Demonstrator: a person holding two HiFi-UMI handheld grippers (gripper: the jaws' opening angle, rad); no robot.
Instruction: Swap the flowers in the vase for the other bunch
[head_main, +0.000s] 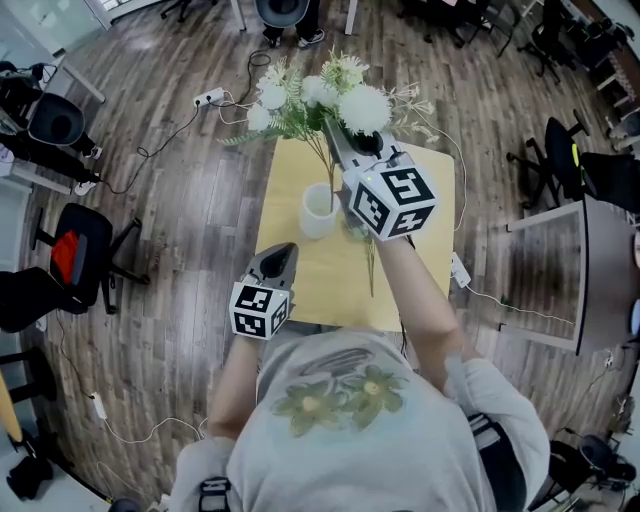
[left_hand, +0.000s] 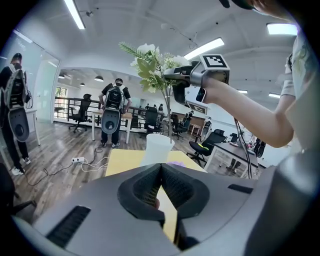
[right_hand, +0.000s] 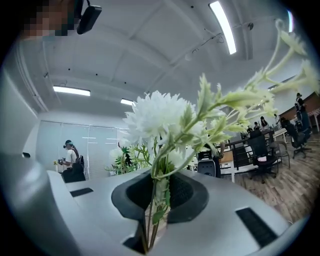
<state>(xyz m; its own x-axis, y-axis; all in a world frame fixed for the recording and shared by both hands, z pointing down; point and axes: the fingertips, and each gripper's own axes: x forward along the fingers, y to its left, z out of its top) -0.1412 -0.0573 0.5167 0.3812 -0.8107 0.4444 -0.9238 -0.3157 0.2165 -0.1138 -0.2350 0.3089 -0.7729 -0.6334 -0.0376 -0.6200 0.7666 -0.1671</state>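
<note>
Your right tongs (right_hand: 159, 189) are clamped on the stems of the white flowers (head_main: 320, 100), and the white vase (head_main: 318, 212) stands below them. Your left tongs (left_hand: 161, 167) are shut with nothing in them, low over the yellow table (head_main: 290, 165), with the vase just ahead.

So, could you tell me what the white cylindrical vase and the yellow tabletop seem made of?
The white cylindrical vase: matte ceramic or plastic, perhaps; opaque, smooth, no glare. The yellow tabletop: probably laminate or painted board; flat, uniform colour.
</note>
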